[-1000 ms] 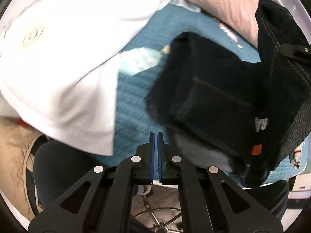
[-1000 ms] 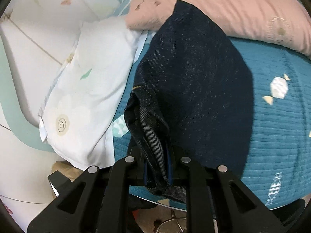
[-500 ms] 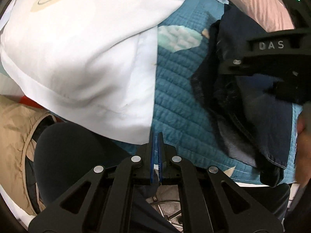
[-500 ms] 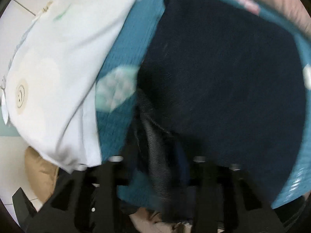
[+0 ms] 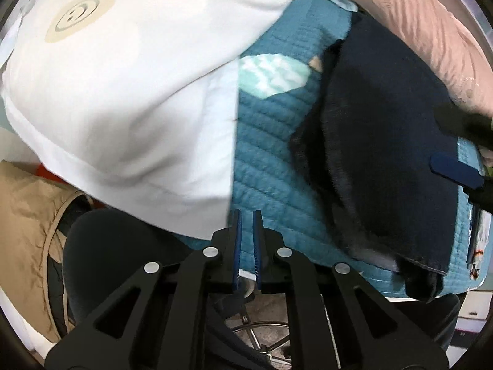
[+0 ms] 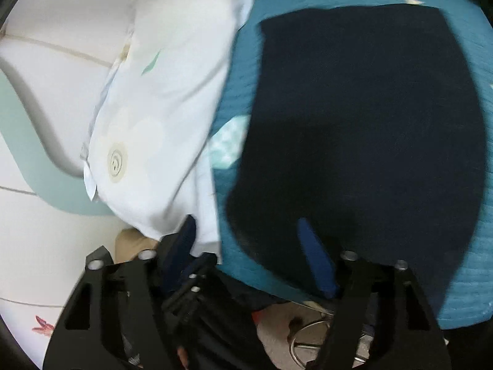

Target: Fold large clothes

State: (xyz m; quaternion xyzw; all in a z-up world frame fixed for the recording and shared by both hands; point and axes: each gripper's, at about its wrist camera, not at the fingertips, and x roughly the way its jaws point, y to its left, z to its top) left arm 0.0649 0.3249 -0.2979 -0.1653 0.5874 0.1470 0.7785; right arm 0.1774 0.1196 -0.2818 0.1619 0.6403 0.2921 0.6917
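Dark navy jeans (image 6: 363, 129) lie folded flat on a teal quilted cover (image 6: 234, 71). They also show at the right of the left wrist view (image 5: 385, 154). My right gripper (image 6: 249, 252) is open and empty, its blue fingers spread over the near edge of the jeans. My left gripper (image 5: 246, 240) is nearly shut and empty, over the teal cover's near edge (image 5: 265, 160), left of the jeans. The right gripper's blue fingertip (image 5: 456, 169) shows at the far right of the left wrist view.
A white pillow (image 5: 123, 86) with a smiley print lies left of the jeans; it also shows in the right wrist view (image 6: 163, 98). A pink quilt (image 5: 425, 30) lies behind. A tan garment (image 5: 27, 231) and a chair base (image 5: 262, 339) are below the bed edge.
My right gripper has opened and let go of the jeans, which now lie flat on the cover. My left gripper's jaws have parted slightly.
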